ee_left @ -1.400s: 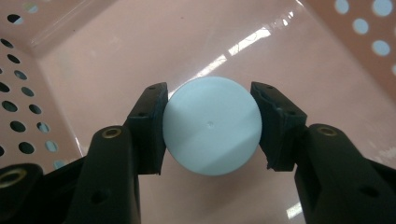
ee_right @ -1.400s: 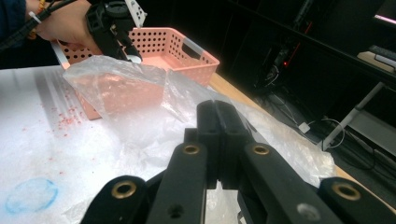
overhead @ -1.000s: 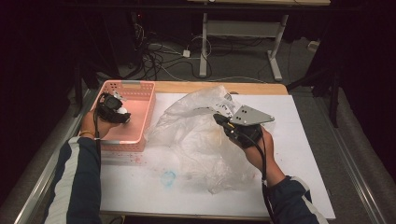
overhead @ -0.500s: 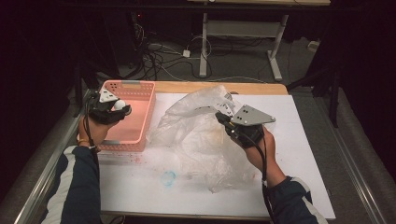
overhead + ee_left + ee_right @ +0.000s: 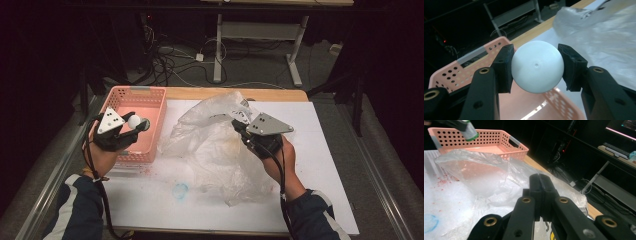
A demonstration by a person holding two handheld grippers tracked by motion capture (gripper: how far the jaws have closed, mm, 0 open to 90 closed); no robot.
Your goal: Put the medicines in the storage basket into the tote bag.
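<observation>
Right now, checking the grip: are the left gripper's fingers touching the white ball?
Touching. The left gripper view shows both fingers pressed against the white ball.

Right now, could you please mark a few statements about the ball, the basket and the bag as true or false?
1. The left gripper holds a white ball. True.
2. The ball lies on the basket floor. False: it is held up between the gripper's pads, over the basket.
3. The right gripper is shut on the plastic bag. True: its pads meet at the bag's edge.
4. The basket is blue. False: it is pink.
5. The bag lies inside the basket. False: it lies on the white table cover, beside the basket.
</observation>
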